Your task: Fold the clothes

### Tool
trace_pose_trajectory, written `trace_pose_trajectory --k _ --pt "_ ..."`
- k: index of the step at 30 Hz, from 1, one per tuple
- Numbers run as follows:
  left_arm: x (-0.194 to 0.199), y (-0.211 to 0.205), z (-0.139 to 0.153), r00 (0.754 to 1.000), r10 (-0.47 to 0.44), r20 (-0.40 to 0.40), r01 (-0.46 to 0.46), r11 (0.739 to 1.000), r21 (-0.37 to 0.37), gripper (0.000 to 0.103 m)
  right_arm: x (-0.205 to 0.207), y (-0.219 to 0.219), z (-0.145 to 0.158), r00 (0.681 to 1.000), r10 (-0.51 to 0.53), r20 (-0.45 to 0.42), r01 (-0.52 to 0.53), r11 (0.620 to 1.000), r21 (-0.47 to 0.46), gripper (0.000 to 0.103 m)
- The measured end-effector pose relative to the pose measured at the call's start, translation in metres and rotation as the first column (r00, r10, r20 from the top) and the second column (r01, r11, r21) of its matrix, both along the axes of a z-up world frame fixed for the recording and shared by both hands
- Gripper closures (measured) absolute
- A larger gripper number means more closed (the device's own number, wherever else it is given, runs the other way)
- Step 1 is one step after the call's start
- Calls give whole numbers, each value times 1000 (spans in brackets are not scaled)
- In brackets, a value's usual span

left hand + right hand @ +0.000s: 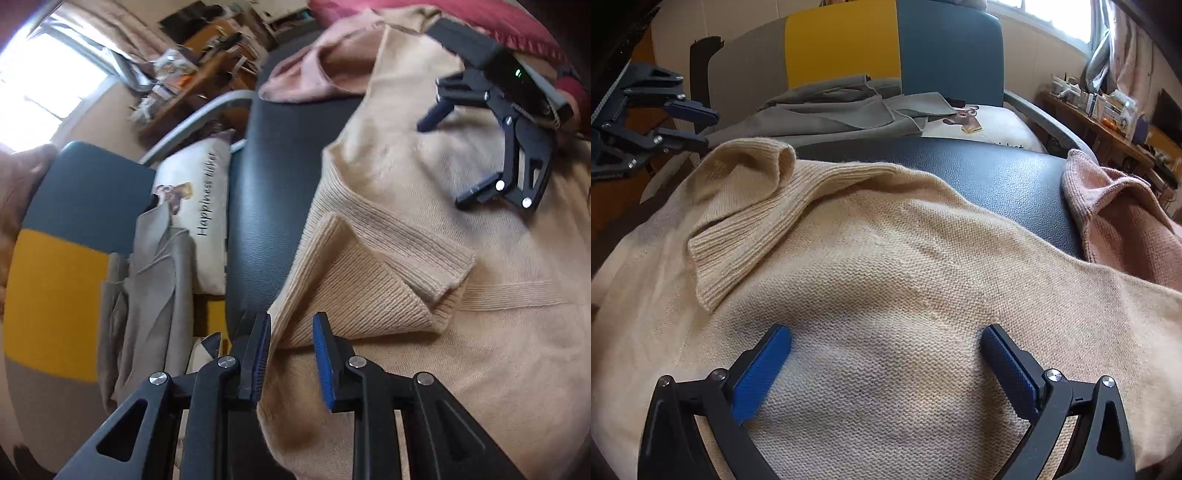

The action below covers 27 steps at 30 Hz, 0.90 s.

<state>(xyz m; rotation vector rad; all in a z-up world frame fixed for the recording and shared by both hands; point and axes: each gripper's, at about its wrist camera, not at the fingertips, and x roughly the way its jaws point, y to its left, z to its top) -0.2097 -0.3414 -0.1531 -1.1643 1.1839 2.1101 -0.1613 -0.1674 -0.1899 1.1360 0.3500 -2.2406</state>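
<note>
A beige knit sweater lies spread over a black padded surface, its ribbed collar folded over. It also fills the right wrist view, collar at the left. My left gripper is open, its blue pads just short of the collar's edge, holding nothing. My right gripper is wide open, hovering just above the sweater's body. It shows in the left wrist view over the sweater's far part. The left gripper shows at the left of the right wrist view, beside the collar.
A pink knit garment lies at the sweater's far side, also in the right wrist view. Behind the padded surface stand a grey, yellow and blue chair, a grey garment and a printed white cushion. A cluttered desk stands by the window.
</note>
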Motion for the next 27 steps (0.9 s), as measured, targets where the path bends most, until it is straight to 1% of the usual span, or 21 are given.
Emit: trace_pose_trajectory --k 5,7,9,11,12,14,15,17,18,19,20,21,23,24,25,26,27 --pt "-23 15 -17 997 -37 73 40 998 -50 78 0 1 1 1000 -1 -3 1 1000 -3 0" --pt "-31 17 -22 995 -11 95 15 999 -40 82 -1 0 1 1000 -1 -3 1 1000 -6 0" --pt "-39 14 -21 990 51 131 -52 999 4 96 -1 0 1 1000 -1 -3 1 1000 -9 0" --pt "-42 7 -20 985 125 117 -131 990 46 98 -1 0 1 1000 -1 -3 1 1000 -11 0" --pt "-44 1 -17 979 167 115 -178 980 88 98 -1 0 1 1000 -1 -2 1 1000 -13 0" --pt "-44 -12 -9 964 247 100 -262 948 183 98 -2 0 1 1000 -1 -2 1 1000 -15 0" --pt "-45 -22 -3 951 294 97 -309 917 251 98 -2 0 1 1000 -1 -2 1 1000 -15 0" --pt "-45 -44 8 915 390 101 -397 834 383 98 -2 1 1 1000 -1 -2 1 1000 -16 0" --pt "-43 -58 12 888 448 107 -446 776 446 98 -2 1 1 1000 -1 -3 1 1000 -16 0" --pt "-41 -73 15 854 506 118 -490 709 506 98 -1 1 1 1000 -1 -3 1 1000 -15 0" --pt "-41 -89 15 813 565 140 -538 639 549 98 -1 1 1 1000 -2 -4 2 1000 -14 0" --pt "-42 -105 14 767 619 168 -583 564 585 98 -1 1 1 1000 -2 -4 2 1000 -14 0" --pt "-43 -137 12 663 711 232 -653 399 643 98 -1 1 1 1000 -1 -5 1 1000 -14 0" --pt "-43 -149 8 619 740 264 -681 338 650 98 0 1 1 1000 -1 -5 1 1000 -13 0" --pt "-44 -160 3 577 762 294 -705 283 650 98 0 1 0 1000 0 -5 0 1000 -13 0" --pt "-44 -169 -4 540 779 320 -726 238 645 98 1 2 0 1000 0 -6 0 1000 -13 0" --pt "-43 -173 -11 512 788 343 -744 207 635 98 1 2 0 1000 0 -6 0 1000 -13 0"
